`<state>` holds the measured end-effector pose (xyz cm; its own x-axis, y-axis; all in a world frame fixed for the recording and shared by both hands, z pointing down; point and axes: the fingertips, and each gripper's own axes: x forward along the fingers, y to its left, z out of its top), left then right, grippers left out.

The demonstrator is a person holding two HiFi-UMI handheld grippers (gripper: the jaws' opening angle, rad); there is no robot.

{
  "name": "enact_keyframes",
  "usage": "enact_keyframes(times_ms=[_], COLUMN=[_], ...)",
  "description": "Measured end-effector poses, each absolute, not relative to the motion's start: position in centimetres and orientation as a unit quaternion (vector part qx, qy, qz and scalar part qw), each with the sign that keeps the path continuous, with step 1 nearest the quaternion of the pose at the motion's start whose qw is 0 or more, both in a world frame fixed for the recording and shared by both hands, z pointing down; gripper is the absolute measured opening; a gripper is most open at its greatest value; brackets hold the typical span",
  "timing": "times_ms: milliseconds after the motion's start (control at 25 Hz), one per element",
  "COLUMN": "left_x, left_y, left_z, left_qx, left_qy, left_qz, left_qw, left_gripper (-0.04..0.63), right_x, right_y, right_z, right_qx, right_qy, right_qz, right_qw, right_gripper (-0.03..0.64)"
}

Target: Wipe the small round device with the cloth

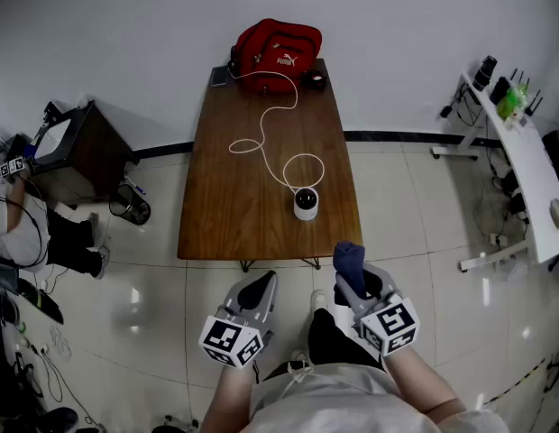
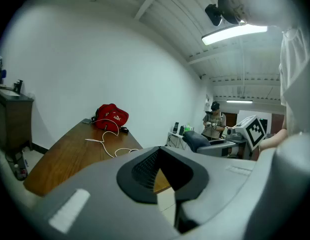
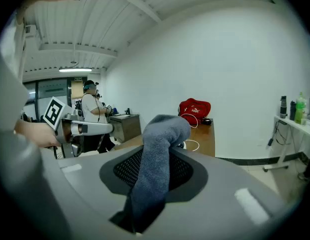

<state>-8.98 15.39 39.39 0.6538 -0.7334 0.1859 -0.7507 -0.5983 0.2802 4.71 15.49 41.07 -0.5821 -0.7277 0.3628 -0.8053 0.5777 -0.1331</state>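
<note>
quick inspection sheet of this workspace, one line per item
surface: wooden table against the wall
job's things: small round device near the table's front right corner; blue cloth off the table, in the right claw
clutter: red bag at the far edge
grippers: left claw shut, empty; right claw shut on the cloth
cables: white cable loops from bag to device
surroundings: tiled floor, white side table right, dark cabinet left
</note>
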Motion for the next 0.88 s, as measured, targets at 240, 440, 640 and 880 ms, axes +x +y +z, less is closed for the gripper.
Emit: enact_keyframes(times_ms=[240,440,640,880], left_x=[-5.8,-3.4,-0.6,0.3], left_y=[5.0,-1.2,-4.8,-7.5], left_z=[40.9,43.2,47.1,50.2], left_qx=[0.893,0.891,0.889,0.887], left_qy=[-0.414,-0.413,-0.400,-0.392], left_qz=[0.041,0.078,0.109,0.135], left_qw=[0.173,0.174,0.196,0.204], left_gripper=[0.006,0.006,0.006,0.006], right_x=[6.0,5.9,4.3,2.9], right_y=[4.8,-1.7,-4.6,-5.7], right_z=[43.7,45.9,49.4,52.9], right_qx=[0.399,0.355,0.309,0.285], right_qy=[-0.888,-0.900,-0.906,-0.902], right_qz=[0.150,0.150,0.158,0.189], right_qw=[0.175,0.205,0.244,0.263], right_gripper=[0.120,0.120,0.120,0.120])
